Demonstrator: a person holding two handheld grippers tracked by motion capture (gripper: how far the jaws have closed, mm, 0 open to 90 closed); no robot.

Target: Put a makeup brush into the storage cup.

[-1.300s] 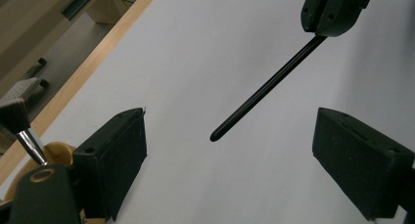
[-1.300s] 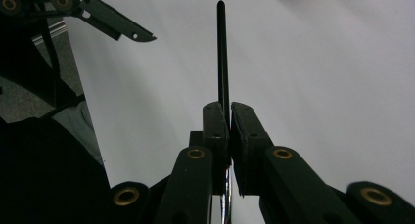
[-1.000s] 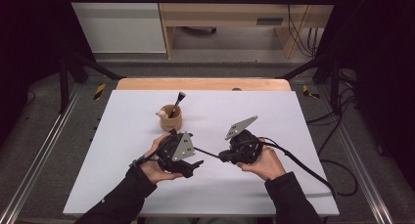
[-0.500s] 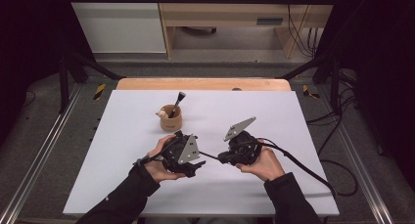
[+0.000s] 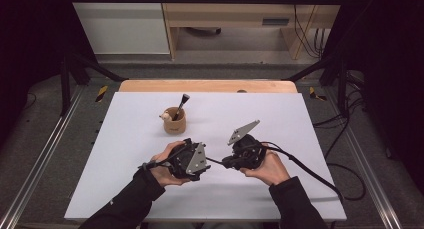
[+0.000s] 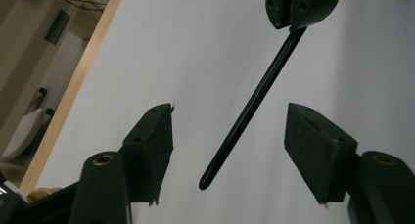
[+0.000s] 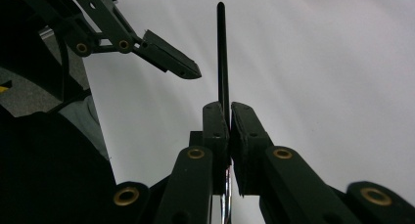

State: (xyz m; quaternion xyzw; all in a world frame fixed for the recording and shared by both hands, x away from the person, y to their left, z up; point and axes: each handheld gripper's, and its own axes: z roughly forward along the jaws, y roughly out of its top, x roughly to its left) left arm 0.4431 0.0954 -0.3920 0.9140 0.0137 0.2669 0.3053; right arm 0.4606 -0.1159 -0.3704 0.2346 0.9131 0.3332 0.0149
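Black rod [image 7: 222, 57] clamped at one end in right tongs [image 7: 229, 111], long axis in line with them, free tip between left tongs [image 6: 229, 136], which have been closing, pads clear, above white bench [image 5: 300, 114].

Black rod's [image 7: 222, 57] far end between jaws

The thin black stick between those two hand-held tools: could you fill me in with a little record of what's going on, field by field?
Held thing: thin black stick, likely a brush handle
Right gripper: shut on the stick
Left gripper: fingers have just been closing, stick's free end between them, not yet touched
Hand-off: not done
Wooden cup: upright behind the hands, holds a black-handled brush
Surface: white table
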